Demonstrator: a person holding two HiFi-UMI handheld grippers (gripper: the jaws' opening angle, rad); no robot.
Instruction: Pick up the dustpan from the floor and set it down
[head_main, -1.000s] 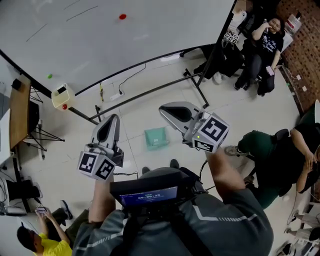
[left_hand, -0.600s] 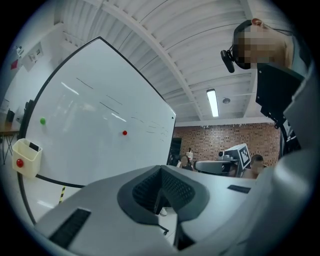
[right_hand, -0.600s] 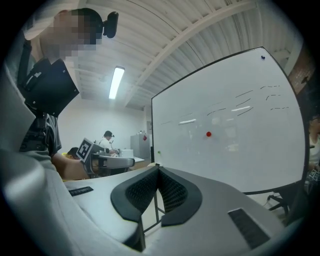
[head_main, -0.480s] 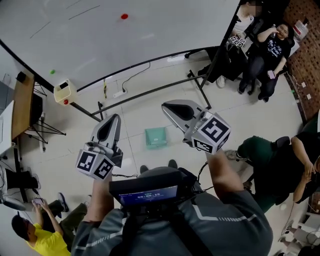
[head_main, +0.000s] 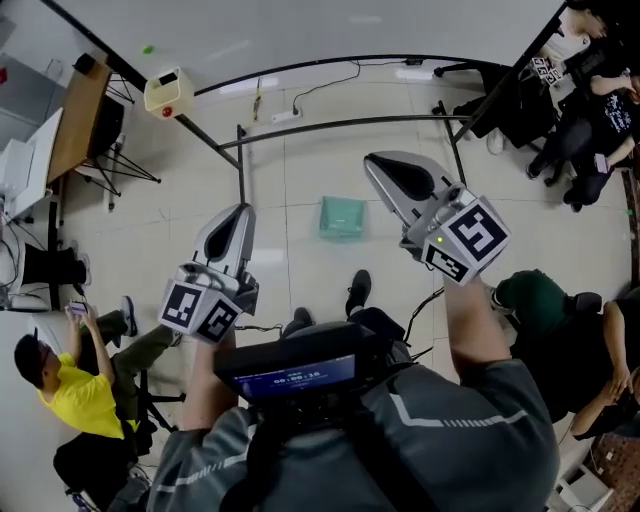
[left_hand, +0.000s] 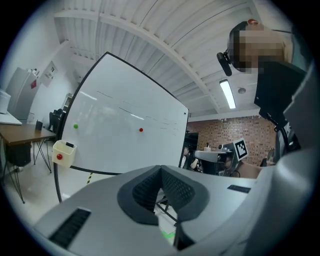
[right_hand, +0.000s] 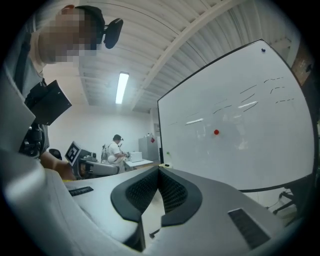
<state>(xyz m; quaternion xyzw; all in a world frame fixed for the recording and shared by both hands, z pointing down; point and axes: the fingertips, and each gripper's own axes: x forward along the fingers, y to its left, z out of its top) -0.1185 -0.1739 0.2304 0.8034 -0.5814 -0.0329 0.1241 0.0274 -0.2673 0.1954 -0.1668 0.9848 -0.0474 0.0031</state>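
A green dustpan (head_main: 342, 216) lies flat on the tiled floor, ahead of the person's feet. In the head view both grippers hang high above it at about waist height. My left gripper (head_main: 233, 212) is to the dustpan's left and my right gripper (head_main: 385, 165) to its right; neither touches it. Both point level toward the whiteboard. The left gripper view shows my left gripper (left_hand: 160, 169) with its jaws meeting at the tips and nothing held. A speck of green floor object (left_hand: 168, 234) shows below them. My right gripper (right_hand: 159, 170) is likewise shut and empty.
A whiteboard (head_main: 300, 30) on a black tube stand (head_main: 340, 124) fills the far side, with a yellow box (head_main: 168, 92) at its left end. A power strip (head_main: 285, 115) and cable lie under it. People sit at the right (head_main: 600, 110) and lower left (head_main: 75, 390). A wooden desk (head_main: 75, 120) stands left.
The head view has swung down and left, so more floor shows. The dustpan now appears between the two gripper tips. The left gripper has shifted forward a little; both stay shut.
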